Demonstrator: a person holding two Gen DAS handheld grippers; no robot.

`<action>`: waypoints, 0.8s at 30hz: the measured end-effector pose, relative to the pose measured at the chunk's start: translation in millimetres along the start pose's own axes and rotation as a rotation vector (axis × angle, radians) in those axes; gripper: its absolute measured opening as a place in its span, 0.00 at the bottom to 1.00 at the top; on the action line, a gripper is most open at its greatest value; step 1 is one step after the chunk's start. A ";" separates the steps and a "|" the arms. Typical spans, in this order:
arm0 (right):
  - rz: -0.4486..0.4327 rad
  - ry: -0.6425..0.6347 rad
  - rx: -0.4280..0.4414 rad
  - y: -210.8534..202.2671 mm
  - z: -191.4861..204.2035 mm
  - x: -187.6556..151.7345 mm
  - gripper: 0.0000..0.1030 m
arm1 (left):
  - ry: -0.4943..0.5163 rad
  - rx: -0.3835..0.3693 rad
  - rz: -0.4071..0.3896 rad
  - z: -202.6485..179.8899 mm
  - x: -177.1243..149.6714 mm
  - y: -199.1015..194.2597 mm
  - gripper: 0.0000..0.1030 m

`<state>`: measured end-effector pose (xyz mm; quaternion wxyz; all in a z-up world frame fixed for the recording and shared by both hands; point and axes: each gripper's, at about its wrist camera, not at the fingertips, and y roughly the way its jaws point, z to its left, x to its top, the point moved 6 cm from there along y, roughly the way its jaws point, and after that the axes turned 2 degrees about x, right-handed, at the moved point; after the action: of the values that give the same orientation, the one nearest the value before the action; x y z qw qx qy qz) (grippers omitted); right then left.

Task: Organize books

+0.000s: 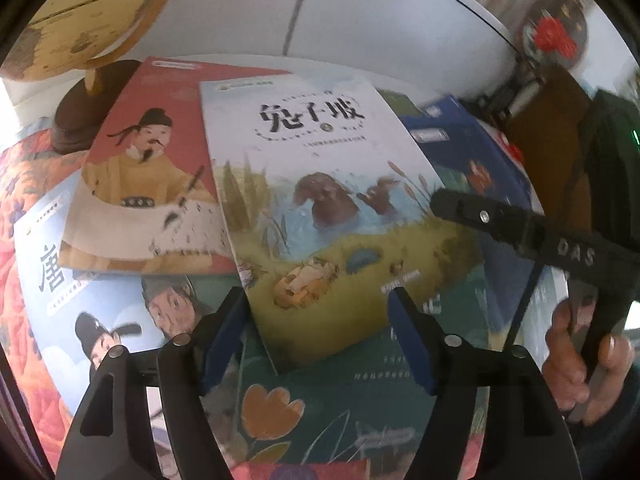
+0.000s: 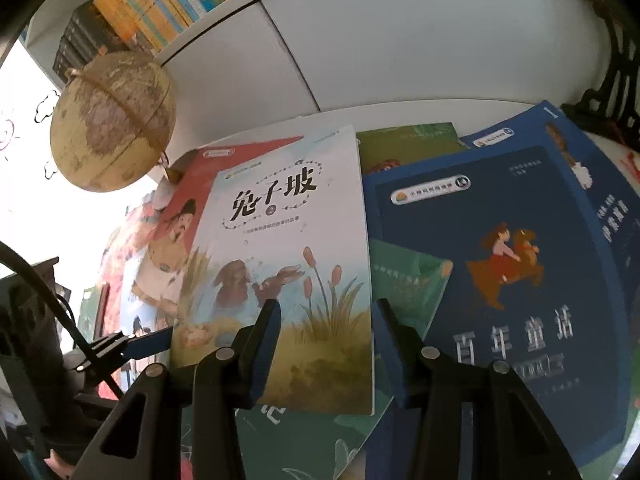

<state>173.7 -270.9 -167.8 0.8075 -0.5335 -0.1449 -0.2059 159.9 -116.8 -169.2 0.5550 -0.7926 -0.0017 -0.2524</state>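
**Loose Books Spread Before a White Cabinet**

White cabinet doors back a surface draped in a floral cloth, where picture books lie in an overlapping heap. Topmost is a pale book with rabbits among reeds on its cover, lying flat. Under its left edge sits a red book showing a man in a yellow robe writing, and beneath that a light blue book with figures in black hats. To its right lies a dark blue book with a child riding an animal; a green book with an orange flower lies nearest. A yellowed globe on a dark wooden base stands at the back left.

Left gripper hovers with fingers apart astride the rabbit book's near corner, pads not pressing. Right gripper also stands with fingers apart over that book's lower right edge, nothing clamped.
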 end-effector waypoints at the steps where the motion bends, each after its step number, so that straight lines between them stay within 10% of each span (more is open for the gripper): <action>1: 0.005 0.006 0.002 -3.2 -0.5 -4.6 0.46 | 0.012 -0.002 0.004 -2.3 -4.8 -1.2 0.67; 16: 0.136 0.041 0.031 -76.5 12.1 -160.2 0.46 | 0.038 -0.125 0.109 -40.0 -131.4 -55.0 0.67; 24: 0.158 0.027 0.002 -74.4 18.7 -176.4 0.46 | -0.013 -0.074 0.117 -34.6 -147.0 -43.0 0.67</action>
<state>-16.9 -248.0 -181.0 0.8237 -0.5395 -0.0916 -0.1488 5.7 -90.0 -181.6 0.5391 -0.8129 0.0503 -0.2145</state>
